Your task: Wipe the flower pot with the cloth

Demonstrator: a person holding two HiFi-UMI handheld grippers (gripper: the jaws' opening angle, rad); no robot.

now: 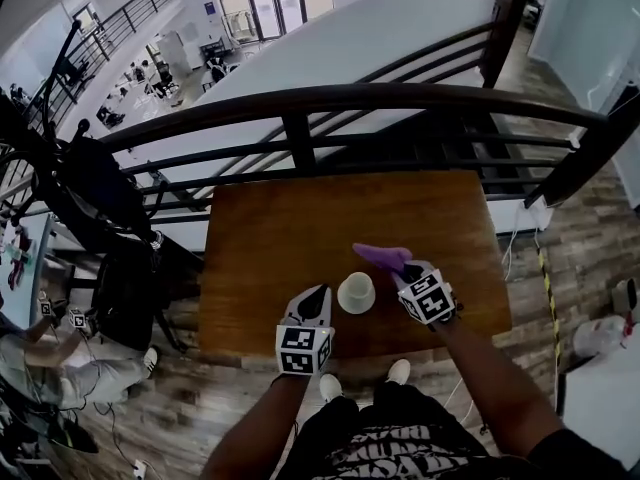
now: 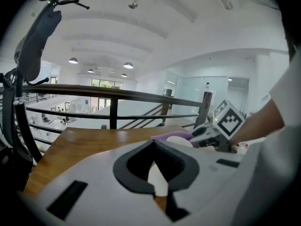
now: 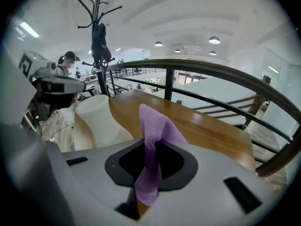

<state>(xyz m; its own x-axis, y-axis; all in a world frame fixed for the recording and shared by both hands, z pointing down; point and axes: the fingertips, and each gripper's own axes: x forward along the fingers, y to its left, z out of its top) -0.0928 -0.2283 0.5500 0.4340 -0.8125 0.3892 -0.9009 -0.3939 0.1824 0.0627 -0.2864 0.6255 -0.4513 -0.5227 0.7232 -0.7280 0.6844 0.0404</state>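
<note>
A white flower pot stands upside down near the front edge of the wooden table. My right gripper is just right of it, shut on a purple cloth that sticks out above and behind the pot. In the right gripper view the cloth hangs pinched between the jaws, with the pot to the left. My left gripper sits a little left of the pot, its fingers together and holding nothing. The left gripper view shows the pot and cloth just ahead.
A dark curved railing runs behind the table, with an open drop beyond. A black coat stand is at the left. A seated person is at lower left. White bags lie on the floor at right.
</note>
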